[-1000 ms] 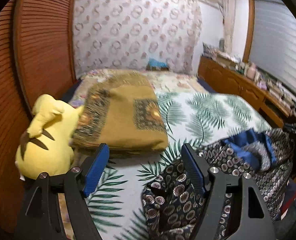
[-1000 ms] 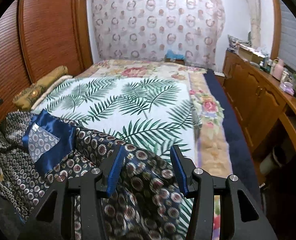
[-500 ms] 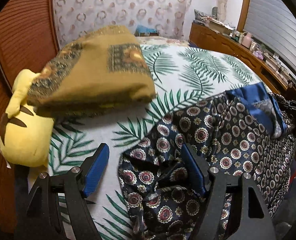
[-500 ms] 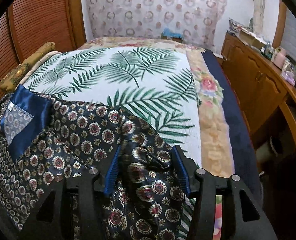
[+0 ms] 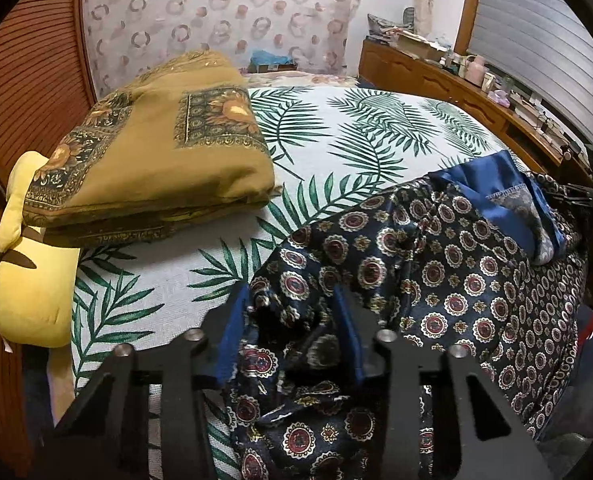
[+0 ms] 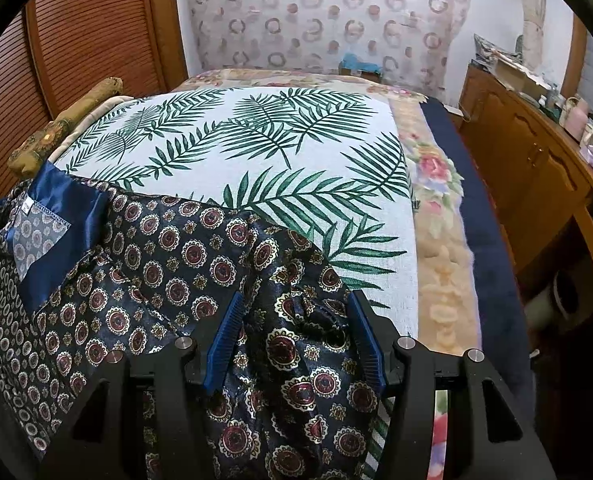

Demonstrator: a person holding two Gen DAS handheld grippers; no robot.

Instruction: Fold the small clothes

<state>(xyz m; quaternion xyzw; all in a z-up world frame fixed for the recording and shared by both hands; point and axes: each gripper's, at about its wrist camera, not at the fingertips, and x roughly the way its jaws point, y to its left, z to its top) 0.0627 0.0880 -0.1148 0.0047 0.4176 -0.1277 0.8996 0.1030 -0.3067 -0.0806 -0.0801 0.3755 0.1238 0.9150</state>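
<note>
In the left wrist view we start at the far left edge, where a yellow plush toy [image 5: 32,280] sits against the wooden slatted wall [image 5: 28,80]. Just right of it, in the upper left of the frame, a folded mustard-coloured cloth [image 5: 152,152] with dark patterned borders lies on the palm-leaf bedspread [image 5: 356,128], its near edge overlapping the toy. At the bottom centre our left gripper [image 5: 290,336] has its blue-padded jaws closing, with a bunched fold of the dark medallion-print garment [image 5: 436,264] between them; the left pad lies against the cloth, but we cannot tell whether both pads press on it yet. The garment spreads from the bottom centre to the right edge of the frame, with its blue satin lining [image 5: 508,196] turned up at the right. A wooden sideboard [image 5: 436,76] loaded with small items runs along the upper right.

In the right wrist view the same garment [image 6: 168,264] fills the lower left and bottom centre, its blue lining [image 6: 64,208] at the left edge. Our right gripper [image 6: 296,340] at the bottom centre straddles a raised ridge of the fabric; its jaws stand partly apart and we cannot tell whether they clamp the cloth. The bedspread [image 6: 256,140] fills the centre of the frame, a floral blanket [image 6: 436,200] borders it on the right, and wooden cabinets [image 6: 528,152] stand at the far right.
</note>
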